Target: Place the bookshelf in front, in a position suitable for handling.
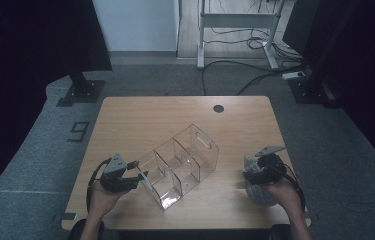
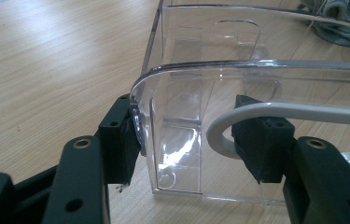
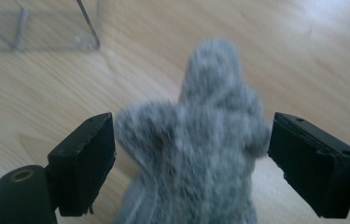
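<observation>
On the wooden table (image 1: 140, 112) a clear plastic organizer (image 1: 180, 162) with several compartments lies tilted near the middle, its near corner at the left claw (image 1: 137, 179). In the left gripper view that claw (image 2: 189, 140) has one jaw pressed against the outside of the organizer's end wall and the other inside it (a white cable loops past the inner jaw), so it is clamped on the wall. At the table's right edge the right claw (image 1: 251, 172) stands apart around a grey knitted sock (image 3: 196, 154), the pads (image 3: 86, 158) not squeezing it.
</observation>
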{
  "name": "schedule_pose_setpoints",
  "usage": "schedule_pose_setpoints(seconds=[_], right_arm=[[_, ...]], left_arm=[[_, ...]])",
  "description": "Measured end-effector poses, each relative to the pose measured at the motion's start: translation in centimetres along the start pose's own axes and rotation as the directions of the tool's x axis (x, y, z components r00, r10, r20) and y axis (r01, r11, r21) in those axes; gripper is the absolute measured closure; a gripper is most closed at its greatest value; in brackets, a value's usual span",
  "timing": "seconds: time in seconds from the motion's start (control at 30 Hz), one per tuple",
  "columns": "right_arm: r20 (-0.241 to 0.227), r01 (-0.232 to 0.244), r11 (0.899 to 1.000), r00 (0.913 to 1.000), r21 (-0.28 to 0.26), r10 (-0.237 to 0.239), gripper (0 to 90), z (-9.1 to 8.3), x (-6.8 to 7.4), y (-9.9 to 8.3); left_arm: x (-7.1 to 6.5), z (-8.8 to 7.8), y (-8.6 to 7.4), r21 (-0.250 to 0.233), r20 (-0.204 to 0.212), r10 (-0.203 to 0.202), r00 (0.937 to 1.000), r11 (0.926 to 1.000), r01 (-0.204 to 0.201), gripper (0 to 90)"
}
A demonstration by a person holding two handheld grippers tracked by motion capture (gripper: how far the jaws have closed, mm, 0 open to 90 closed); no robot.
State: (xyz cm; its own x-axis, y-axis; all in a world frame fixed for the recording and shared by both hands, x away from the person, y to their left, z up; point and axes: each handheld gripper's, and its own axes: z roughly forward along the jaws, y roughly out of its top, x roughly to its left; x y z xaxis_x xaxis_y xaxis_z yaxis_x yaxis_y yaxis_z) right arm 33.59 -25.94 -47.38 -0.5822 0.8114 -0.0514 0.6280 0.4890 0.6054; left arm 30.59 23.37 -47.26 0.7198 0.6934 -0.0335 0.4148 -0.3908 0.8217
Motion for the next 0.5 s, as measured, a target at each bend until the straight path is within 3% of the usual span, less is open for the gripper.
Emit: schedule_pose_setpoints(seconds=[0.5], right_arm=[[-0.003, -0.053, 0.996, 0.9986, 0.069, 0.053, 37.2, 2.3, -1.1, -2.5]], left_arm=[[-0.4, -0.3, -0.5, -0.014, 0.000, -0.037, 0.9993, 0.9992, 0.037, 43.2]])
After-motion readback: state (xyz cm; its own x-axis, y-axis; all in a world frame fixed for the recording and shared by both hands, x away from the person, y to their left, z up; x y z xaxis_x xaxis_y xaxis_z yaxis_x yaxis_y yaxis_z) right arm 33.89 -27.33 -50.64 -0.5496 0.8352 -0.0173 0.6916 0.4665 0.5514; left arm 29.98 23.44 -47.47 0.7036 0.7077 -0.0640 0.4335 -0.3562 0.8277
